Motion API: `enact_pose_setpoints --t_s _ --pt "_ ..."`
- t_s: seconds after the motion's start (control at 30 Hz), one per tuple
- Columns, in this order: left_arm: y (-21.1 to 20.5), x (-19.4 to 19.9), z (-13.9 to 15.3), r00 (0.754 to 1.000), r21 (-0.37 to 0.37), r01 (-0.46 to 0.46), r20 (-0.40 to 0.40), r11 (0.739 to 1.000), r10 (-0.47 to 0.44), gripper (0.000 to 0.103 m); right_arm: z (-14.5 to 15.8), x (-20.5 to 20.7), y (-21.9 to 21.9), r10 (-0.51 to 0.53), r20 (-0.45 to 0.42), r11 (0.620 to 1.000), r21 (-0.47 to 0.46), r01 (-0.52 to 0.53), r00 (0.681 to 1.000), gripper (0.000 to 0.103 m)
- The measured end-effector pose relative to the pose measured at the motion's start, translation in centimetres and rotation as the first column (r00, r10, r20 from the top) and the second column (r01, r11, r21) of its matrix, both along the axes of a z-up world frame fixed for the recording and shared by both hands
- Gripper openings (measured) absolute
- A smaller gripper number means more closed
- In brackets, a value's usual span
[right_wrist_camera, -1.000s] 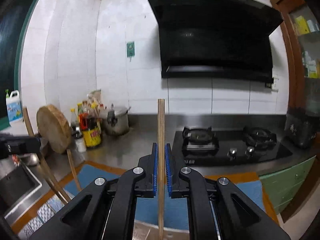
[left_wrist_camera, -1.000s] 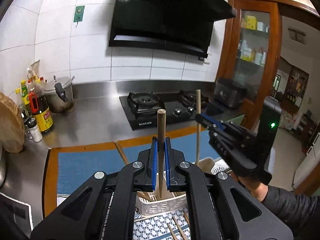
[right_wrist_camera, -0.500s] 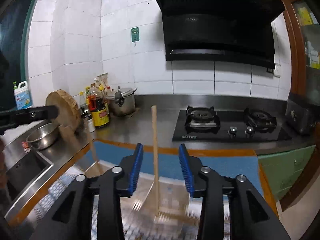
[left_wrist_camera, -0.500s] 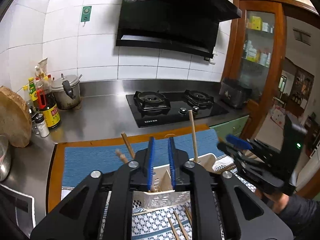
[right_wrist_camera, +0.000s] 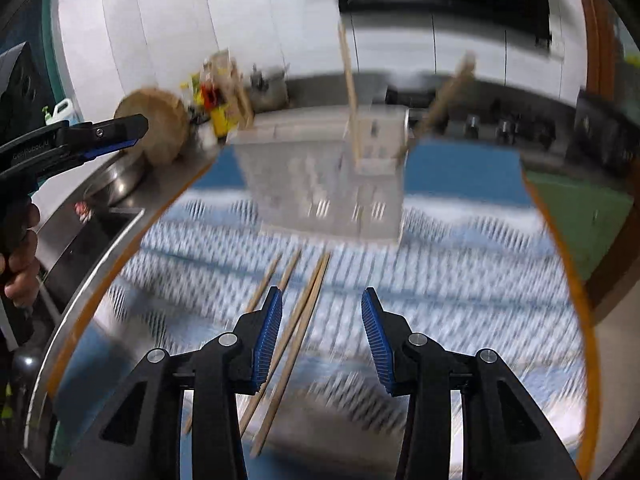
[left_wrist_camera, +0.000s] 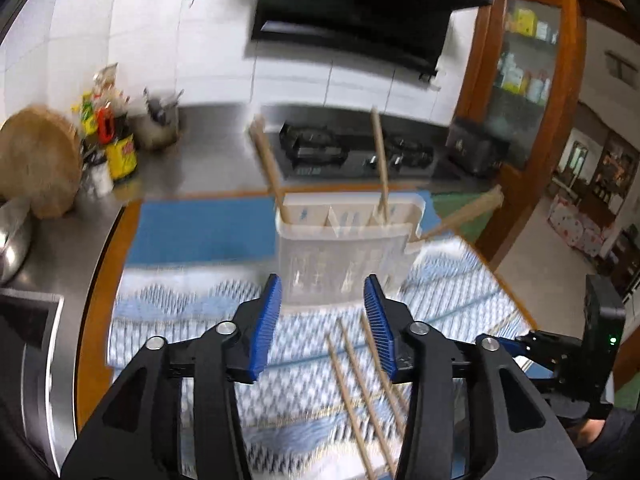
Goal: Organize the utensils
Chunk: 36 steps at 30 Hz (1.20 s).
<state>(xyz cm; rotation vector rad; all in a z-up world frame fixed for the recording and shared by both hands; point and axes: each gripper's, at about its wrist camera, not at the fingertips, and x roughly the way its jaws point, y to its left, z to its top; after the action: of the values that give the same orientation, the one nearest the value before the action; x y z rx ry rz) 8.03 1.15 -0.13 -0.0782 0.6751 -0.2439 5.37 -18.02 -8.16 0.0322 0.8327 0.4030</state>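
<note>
A white slotted utensil holder stands on the patterned cloth, with wooden-handled utensils standing in it; it also shows in the right wrist view. Several wooden chopsticks lie on the cloth in front of it, also seen in the right wrist view. My left gripper is open and empty, above the cloth just short of the holder. My right gripper is open and empty, above the chopsticks. Both views are motion-blurred.
A blue and white cloth lies over a blue mat on the steel counter. A gas hob, sauce bottles, a round chopping block and a sink surround it.
Both grippers let go of their wooden utensils, which now stand in the holder. Both opened wide, drew back and tilted down toward the chopsticks on the cloth.
</note>
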Motion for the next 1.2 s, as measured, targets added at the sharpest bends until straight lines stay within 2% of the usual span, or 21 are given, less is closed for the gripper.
enact_pose_setpoints --t_s 0.07,0.23,0.3,0.43,0.73,0.87,1.03,1.2 --pt "0.0 -0.9 -1.6 0.999 0.021 -0.012 -0.029 1.000 0.012 0.052 -1.7 -1.4 1.0 0.015 -0.037 1.000 -0.018 -0.016 0.999 0.041" --pt "-0.1 -3.7 -6.5 0.990 0.066 -0.028 -0.138 0.997 0.037 0.057 -4.8 -3.7 2.5 0.036 -0.099 0.998 -0.054 -0.042 0.994 0.040" --pt "-0.1 -4.4 -7.9 0.984 0.056 -0.033 -0.175 0.998 0.042 0.058 -5.5 -4.0 2.7 0.040 -0.118 0.997 -0.058 -0.047 0.992 0.033" --pt "0.5 -5.5 -9.9 0.971 0.030 -0.058 -0.230 0.998 0.064 0.060 -6.5 -4.2 2.8 0.037 -0.150 0.998 -0.046 -0.044 0.988 0.028" --pt "0.1 -6.6 -11.3 0.961 0.034 -0.081 -0.261 0.996 0.088 0.067 -7.6 -3.8 3.8 0.035 -0.177 0.997 -0.057 -0.046 0.984 0.023" --pt "-0.4 -6.7 -11.9 0.957 0.033 -0.073 -0.278 0.997 0.079 0.068 -7.6 -3.6 4.3 0.035 -0.168 0.995 -0.089 -0.051 0.985 0.019" --pt "-1.4 -6.9 -12.7 0.953 0.032 -0.052 -0.296 0.998 0.059 0.068 -7.6 -3.6 4.4 0.032 -0.152 0.989 -0.138 -0.054 0.988 0.009" --pt "-2.7 -7.1 -13.4 0.955 0.056 -0.036 -0.291 0.998 0.051 0.066 -7.6 -3.8 3.6 0.022 -0.142 0.986 -0.158 -0.044 0.990 0.008"
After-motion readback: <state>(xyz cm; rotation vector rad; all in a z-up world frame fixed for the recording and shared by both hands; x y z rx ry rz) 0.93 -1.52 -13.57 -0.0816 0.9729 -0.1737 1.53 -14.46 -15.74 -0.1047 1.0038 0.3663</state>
